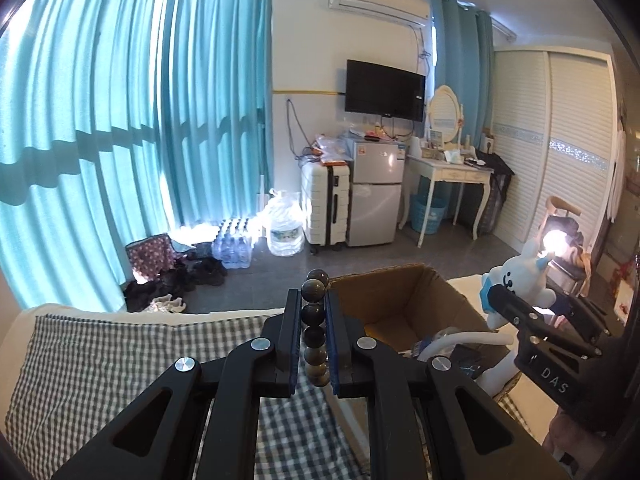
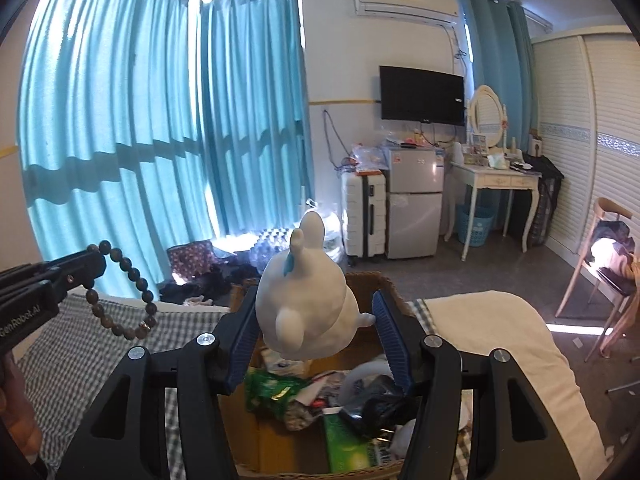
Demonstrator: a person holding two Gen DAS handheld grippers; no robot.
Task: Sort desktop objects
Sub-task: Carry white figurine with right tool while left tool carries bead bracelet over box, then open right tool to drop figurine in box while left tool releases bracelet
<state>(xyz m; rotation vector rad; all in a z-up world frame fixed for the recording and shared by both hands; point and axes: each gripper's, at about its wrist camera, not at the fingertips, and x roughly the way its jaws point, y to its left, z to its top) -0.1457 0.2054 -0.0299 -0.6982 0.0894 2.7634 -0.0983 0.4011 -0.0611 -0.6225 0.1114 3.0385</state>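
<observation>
Lower centre of the left wrist view: the left gripper (image 1: pixel 313 320) has its fingers drawn narrow, pinching a bracelet (image 1: pixel 314 324) of dark round beads. The strand runs up between the blue pads and pokes out past the tips. In the right wrist view the same bracelet (image 2: pixel 128 300) hangs as a loop from that gripper at left centre, clear of the checked cloth (image 2: pixel 80 340) below. Held high, probably so the loop does not drag.

Lower centre of the right wrist view: the right gripper (image 2: pixel 316 316) holds a white rabbit toy (image 2: pixel 308 312) with a blue mark near its ear. Fingers spread fairly wide around the round body; the left pad presses the toy's side, and the right pad meets a small limb. The toy sits directly over the open cardboard box (image 2: pixel 384 284). My judgement: it is poised there for dropping in.

Inside the box, lower frame: a green packet (image 2: pixel 272 392), a black bag, other oddments too jumbled to name. The box rests on the checked cloth, with a white blanket (image 2: pixel 500 328) just beside it at right.

Far, upper right: fridge (image 2: pixel 416 200), white suitcase (image 2: pixel 364 216), wall television (image 2: pixel 422 94).
</observation>
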